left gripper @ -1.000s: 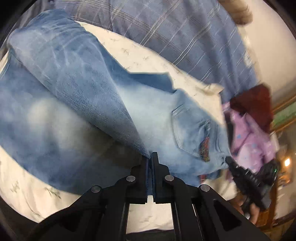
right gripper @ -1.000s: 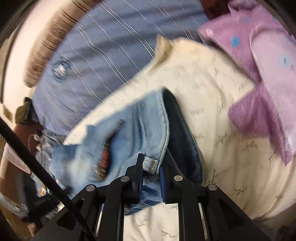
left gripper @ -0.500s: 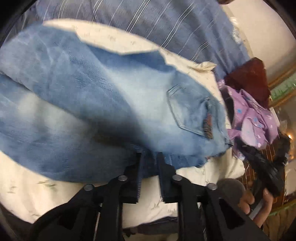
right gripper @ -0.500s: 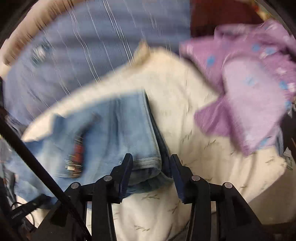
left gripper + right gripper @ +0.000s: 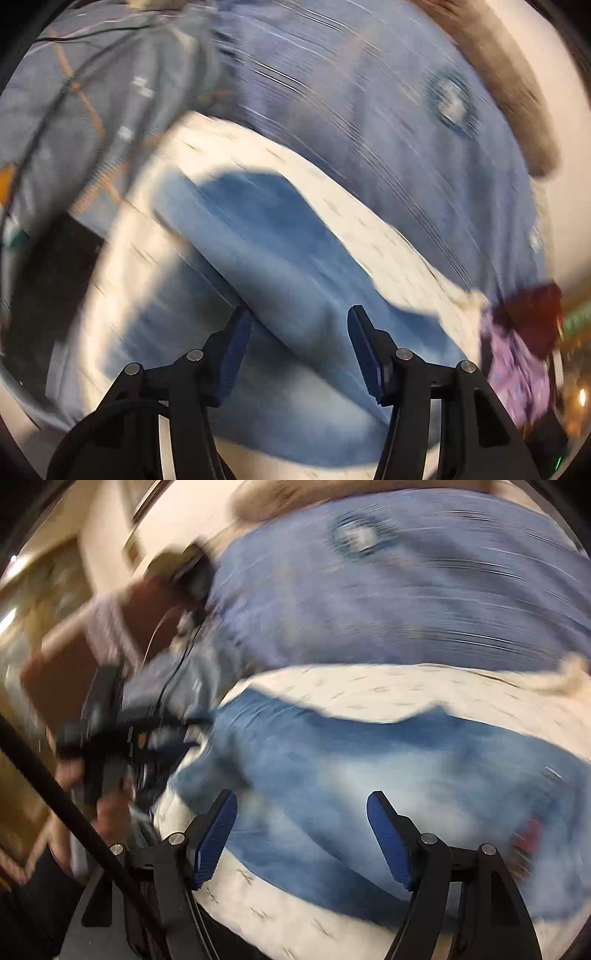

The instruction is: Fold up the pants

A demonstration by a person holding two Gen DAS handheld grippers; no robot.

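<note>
Light blue jeans (image 5: pixel 280 295) lie folded lengthwise on a cream patterned sheet (image 5: pixel 354 206), one leg laid over the other. Both views are motion-blurred. My left gripper (image 5: pixel 299 325) is open and empty, its blue pads (image 5: pixel 236 354) hovering just over the jeans' fold edge. In the right wrist view the jeans (image 5: pixel 369 775) stretch across the sheet (image 5: pixel 369 690). My right gripper (image 5: pixel 301 808) is open and empty above the jeans' near edge. The left gripper (image 5: pixel 107 738), held in a hand, shows at the left of that view.
A blue striped bedcover (image 5: pixel 369 122) lies behind the sheet. Purple clothing (image 5: pixel 517 365) and a dark red item (image 5: pixel 532 314) sit at the right. Grey-blue checked fabric (image 5: pixel 92 92) lies at the far left. A black cable (image 5: pixel 55 797) crosses the right wrist view.
Both grippers let go of the jeans and opened wide. Both swung left along the jeans, away from the waistband toward the legs. The jeans now lie flat on the sheet.
</note>
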